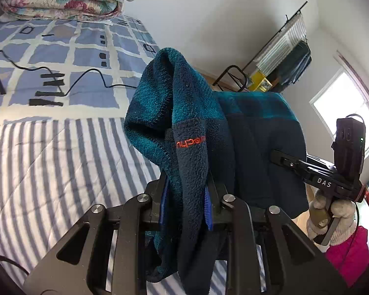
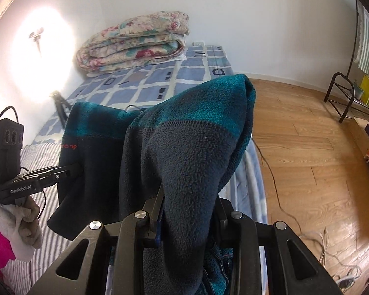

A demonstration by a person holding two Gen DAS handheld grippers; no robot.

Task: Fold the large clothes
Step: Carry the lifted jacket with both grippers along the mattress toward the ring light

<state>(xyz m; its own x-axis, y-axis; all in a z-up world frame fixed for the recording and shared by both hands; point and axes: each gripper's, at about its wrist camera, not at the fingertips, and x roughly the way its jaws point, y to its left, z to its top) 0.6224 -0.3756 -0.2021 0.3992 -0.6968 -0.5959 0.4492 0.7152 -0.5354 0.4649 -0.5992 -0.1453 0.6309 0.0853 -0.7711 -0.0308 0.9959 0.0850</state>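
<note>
A teal and navy fleece jacket [image 1: 189, 127] hangs in the air over the bed, stretched between both grippers. My left gripper [image 1: 185, 196] is shut on a navy fold of it, with the fleece draped over the jaws and hiding the fingertips. In the right wrist view the same fleece jacket [image 2: 184, 152] covers my right gripper [image 2: 187, 211], which is shut on another bunch of it. Each view shows the other gripper at the side, held by a gloved hand [image 1: 332, 221] and reaching into the cloth: right gripper [image 1: 278, 157], left gripper [image 2: 71, 169].
Below lies a bed with a grey-striped cover [image 1: 49, 172] and a blue checked sheet [image 1: 86, 54]. A folded floral quilt [image 2: 135, 46] sits at its head. Black cables [image 1: 86, 78] cross the sheet. Wooden floor [image 2: 307, 152] with cables and a metal rack [image 2: 342, 98] lies to the right.
</note>
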